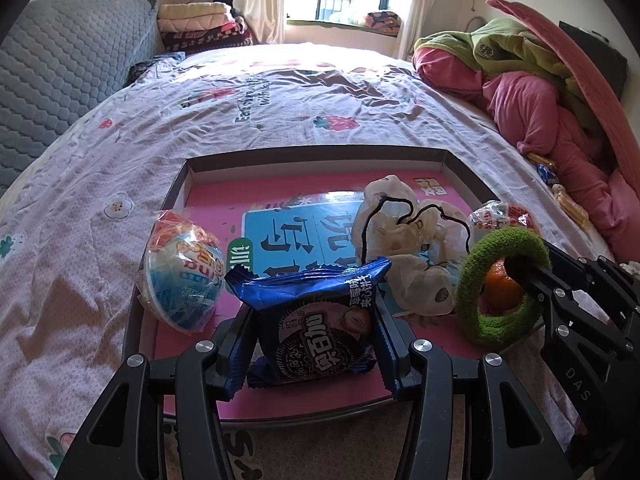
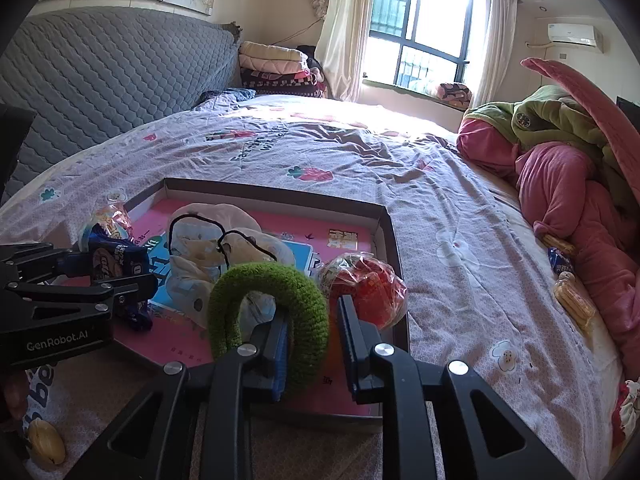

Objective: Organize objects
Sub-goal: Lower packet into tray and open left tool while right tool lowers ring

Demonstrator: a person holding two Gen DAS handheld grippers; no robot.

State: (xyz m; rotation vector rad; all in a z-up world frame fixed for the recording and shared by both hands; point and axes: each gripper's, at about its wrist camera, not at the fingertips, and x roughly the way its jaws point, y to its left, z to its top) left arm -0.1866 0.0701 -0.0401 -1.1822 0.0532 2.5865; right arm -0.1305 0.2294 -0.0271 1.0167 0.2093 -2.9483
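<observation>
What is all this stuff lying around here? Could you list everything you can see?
box lid tray: one, grey rim, pink inside, on the bed.
blue cookie packet: one, held over the tray's near edge.
green knitted ring: one, held over the tray.
white plastic bag: one, crumpled, black cord on it, in the tray.
wrapped snack cups: two, blue-white at tray's left edge, red at right.
bedsheet: one, pale, strawberry print.
pink blanket: one, heaped right.
left hand-held gripper: black, shut on the packet.
right hand-held gripper: black, one finger through the ring.
</observation>
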